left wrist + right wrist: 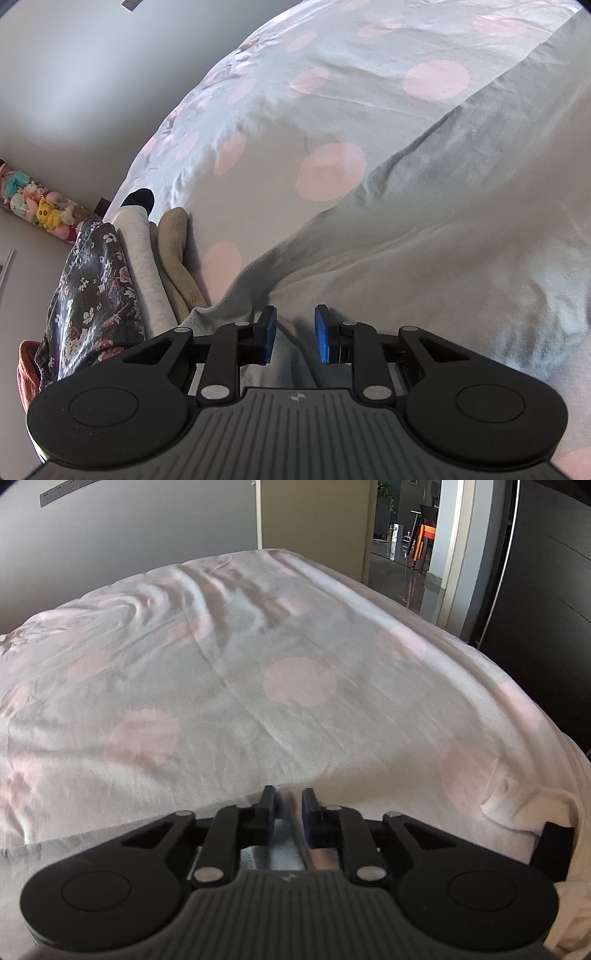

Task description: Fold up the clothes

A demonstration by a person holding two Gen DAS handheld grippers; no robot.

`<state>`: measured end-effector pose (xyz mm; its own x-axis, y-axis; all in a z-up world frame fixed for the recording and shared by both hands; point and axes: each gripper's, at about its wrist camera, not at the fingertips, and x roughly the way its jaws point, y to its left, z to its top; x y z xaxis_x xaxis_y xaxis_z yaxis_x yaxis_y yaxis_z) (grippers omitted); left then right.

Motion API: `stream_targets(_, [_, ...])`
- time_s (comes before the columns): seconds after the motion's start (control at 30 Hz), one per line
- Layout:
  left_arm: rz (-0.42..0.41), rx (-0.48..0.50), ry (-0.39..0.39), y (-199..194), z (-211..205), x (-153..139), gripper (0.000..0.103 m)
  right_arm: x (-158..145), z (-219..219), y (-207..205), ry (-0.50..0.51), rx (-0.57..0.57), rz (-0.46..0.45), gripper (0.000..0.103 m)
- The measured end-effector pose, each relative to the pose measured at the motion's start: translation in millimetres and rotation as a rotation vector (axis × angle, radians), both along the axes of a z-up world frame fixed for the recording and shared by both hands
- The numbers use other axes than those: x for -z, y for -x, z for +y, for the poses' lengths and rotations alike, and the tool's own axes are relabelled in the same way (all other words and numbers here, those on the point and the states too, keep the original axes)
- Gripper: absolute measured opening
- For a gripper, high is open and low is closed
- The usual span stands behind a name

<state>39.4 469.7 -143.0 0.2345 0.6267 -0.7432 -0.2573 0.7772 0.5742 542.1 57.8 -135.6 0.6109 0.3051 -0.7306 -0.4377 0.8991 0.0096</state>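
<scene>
A light grey garment (443,240) lies spread on the bed, its edge running diagonally across the polka-dot sheet (332,110). My left gripper (295,332) hovers low over the garment's near part. Its blue pads (269,332) stand apart, with grey cloth showing in the gap. In the right wrist view the garment's edge (110,834) runs along the bottom left. My right gripper (289,812) sits at that edge, its fingers close together with a bunch of pale grey-blue cloth (286,843) pinched between them.
Folded clothes lie at the bed's left side: a dark floral piece (96,295), a light grey piece (142,258) and a beige one (177,251). Plush toys (40,210) line the wall. A white cloth (517,801) lies at the right; a doorway (406,535) opens beyond the bed.
</scene>
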Motion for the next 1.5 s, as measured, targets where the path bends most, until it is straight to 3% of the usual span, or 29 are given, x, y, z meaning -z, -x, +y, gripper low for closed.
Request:
stream_targets(0.2, [-0.032,-0.037,0.022,11,-5,0,0.022,-16,-28,27,-0.035,0.057,0.075,0.024])
stream_targets(0.27, [-0.044,-0.042,0.027,17,-11,-4,0.022,-12,-38,34,-0.048,0.109,0.116,0.044])
stream_targets(0.37, [-0.061,-0.04,0.03,29,-22,-11,0.025,-3,-50,39,-0.096,0.163,0.171,0.048])
stream_targets(0.5, [-0.07,-0.06,0.048,48,-36,-17,0.03,14,-54,40,-0.196,0.209,0.237,0.047])
stream_targets(0.6, [-0.067,-0.083,0.067,61,-42,-17,0.03,16,-46,48,-0.185,0.187,0.197,0.029])
stream_targets(0.63, [-0.065,-0.091,0.072,65,-43,-17,0.03,13,-44,50,-0.172,0.178,0.18,0.016])
stream_targets(0.67, [-0.062,-0.097,0.076,69,-44,-17,0.03,9,-41,52,-0.16,0.169,0.158,0.014])
stream_targets(0.77, [-0.071,-0.13,0.086,81,-42,-19,0.03,-4,-41,52,-0.128,0.174,0.103,0.013])
stream_targets(0.93, [-0.142,-0.224,0.141,108,-37,-24,0.03,3,-42,46,-0.114,0.164,0.171,0.014])
stream_targets(1.0, [-0.175,-0.259,0.161,121,-36,-27,0.031,2,-43,51,-0.104,0.156,0.165,0.021])
stream_targets(1.07, [-0.212,-0.282,0.171,133,-35,-31,0.033,-5,-39,65,-0.052,0.127,0.101,0.033])
stream_targets(1.17, [-0.275,-0.311,0.169,146,-33,-37,0.041,-19,-32,96,0.013,0.066,-0.016,0.034])
stream_targets(1.27, [-0.356,-0.319,0.172,153,-27,-43,0.043,-30,-30,136,-0.014,0.011,-0.073,0.036])
stream_targets(1.37, [-0.415,-0.299,0.175,153,-20,-50,0.047,-30,-24,182,-0.099,-0.053,-0.04,0.039])
stream_targets(1.5, [-0.392,-0.212,0.161,140,-10,-52,0.047,-17,-8,239,-0.188,-0.097,0.048,0.04])
